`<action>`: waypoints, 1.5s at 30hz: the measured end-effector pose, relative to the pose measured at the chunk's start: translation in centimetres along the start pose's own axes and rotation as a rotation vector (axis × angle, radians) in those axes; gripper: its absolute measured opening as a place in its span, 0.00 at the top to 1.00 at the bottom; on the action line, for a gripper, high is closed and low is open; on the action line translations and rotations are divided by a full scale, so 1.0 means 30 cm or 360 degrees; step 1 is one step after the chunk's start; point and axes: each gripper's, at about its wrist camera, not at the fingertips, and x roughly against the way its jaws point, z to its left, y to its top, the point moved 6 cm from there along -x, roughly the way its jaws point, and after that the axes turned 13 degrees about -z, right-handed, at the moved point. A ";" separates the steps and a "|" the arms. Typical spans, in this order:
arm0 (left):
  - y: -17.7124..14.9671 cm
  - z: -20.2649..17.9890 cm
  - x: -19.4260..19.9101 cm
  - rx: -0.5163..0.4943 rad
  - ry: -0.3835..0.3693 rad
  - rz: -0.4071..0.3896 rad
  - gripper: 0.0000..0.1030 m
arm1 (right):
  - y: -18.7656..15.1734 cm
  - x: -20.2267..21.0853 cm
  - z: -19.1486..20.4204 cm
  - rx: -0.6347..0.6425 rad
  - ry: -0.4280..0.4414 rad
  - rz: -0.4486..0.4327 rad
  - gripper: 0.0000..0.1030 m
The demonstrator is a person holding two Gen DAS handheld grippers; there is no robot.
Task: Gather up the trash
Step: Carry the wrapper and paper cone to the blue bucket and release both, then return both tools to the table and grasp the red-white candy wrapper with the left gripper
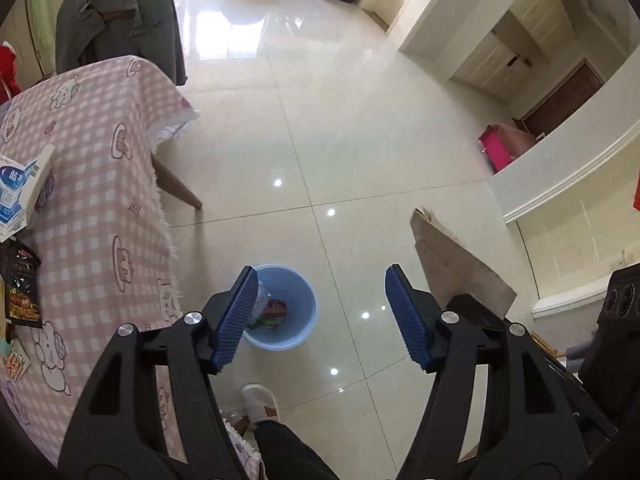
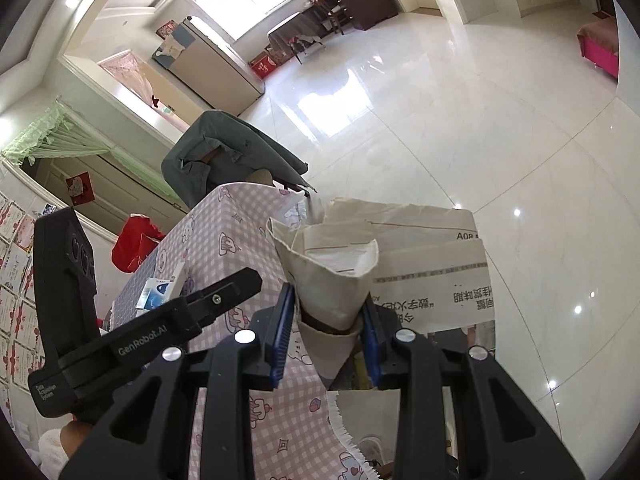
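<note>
Left gripper: blue pads spread wide, nothing between them, aimed down at floor.
Right gripper: pinching crumpled brown paper bag near its folded base, printed flap standing out to the right.
Foot: pale slipper on tile just below left gripper.
Bin: light blue bucket on floor beside table edge, wrappers lying inside, partly hidden behind left pad.
Table: pink checked cloth with cartoon prints; blue-and-white carton and dark snack packet lying on it.
Chair: grey jacket draped over back, at table's far end.
Floor: glossy cream tiles, window glare.
Far wall: pink box near doorway.
</note>
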 end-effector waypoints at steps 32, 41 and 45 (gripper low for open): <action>0.030 0.212 0.074 0.0156 0.0155 0.0017 0.32 | 0.006 -0.136 0.087 0.0118 -0.0094 0.0044 0.49; 0.018 0.238 0.127 0.0161 0.0153 -0.0002 0.32 | 0.001 -0.109 0.137 0.0145 -0.0097 0.0003 0.45; 0.018 0.276 0.175 0.0176 0.0170 -0.0028 0.32 | -0.016 -0.099 0.207 0.0161 -0.0040 0.0008 0.45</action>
